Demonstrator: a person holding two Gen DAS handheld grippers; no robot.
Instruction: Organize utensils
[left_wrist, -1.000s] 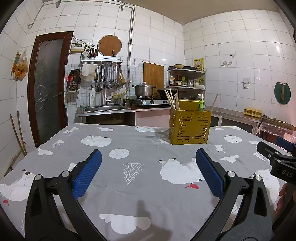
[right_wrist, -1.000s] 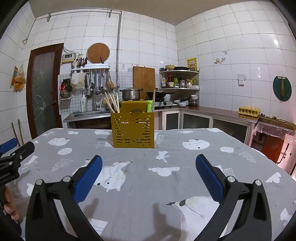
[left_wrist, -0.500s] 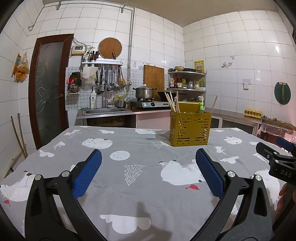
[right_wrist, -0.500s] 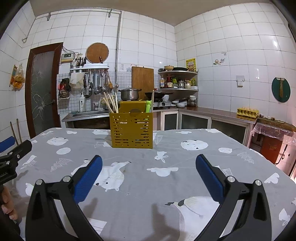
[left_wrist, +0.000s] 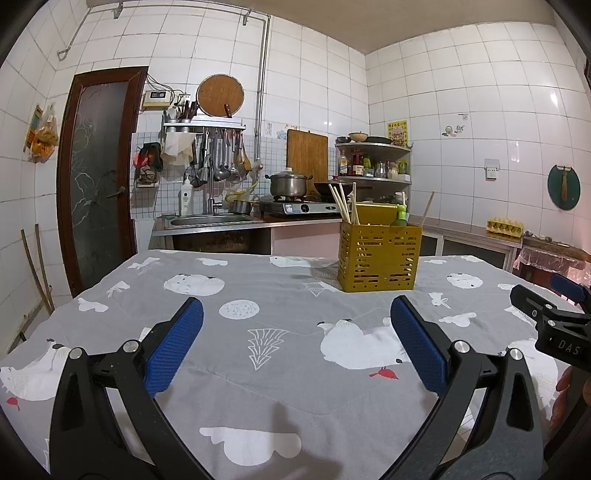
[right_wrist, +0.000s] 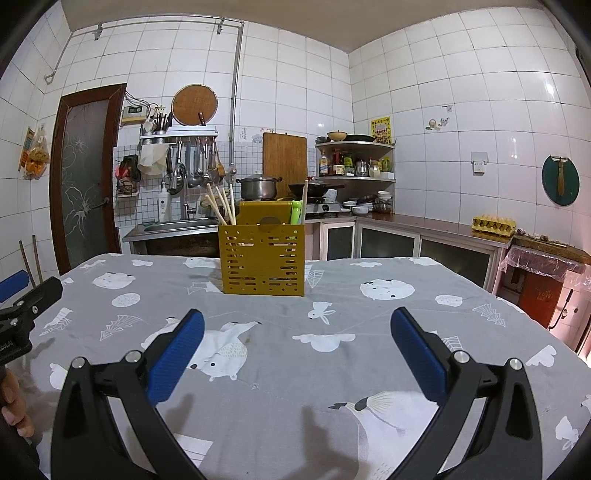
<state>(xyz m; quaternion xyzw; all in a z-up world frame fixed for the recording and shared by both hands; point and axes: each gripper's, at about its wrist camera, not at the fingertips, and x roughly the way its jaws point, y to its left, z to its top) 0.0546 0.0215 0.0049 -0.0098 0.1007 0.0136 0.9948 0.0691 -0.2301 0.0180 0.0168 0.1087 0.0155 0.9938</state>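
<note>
Yellow utensil holder – well ahead of right gripper | left gripper – both spread, empty

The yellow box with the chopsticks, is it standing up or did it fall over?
Standing up. The yellow box sits flat on the tablecloth, and its chopsticks poke out the top.

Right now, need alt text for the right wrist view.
The open right gripper hovers empty over a grey animal-print tablecloth, facing a yellow slotted utensil holder that holds chopsticks and a green utensil. A tiled kitchen lies behind; the left gripper shows at the left edge.
</note>
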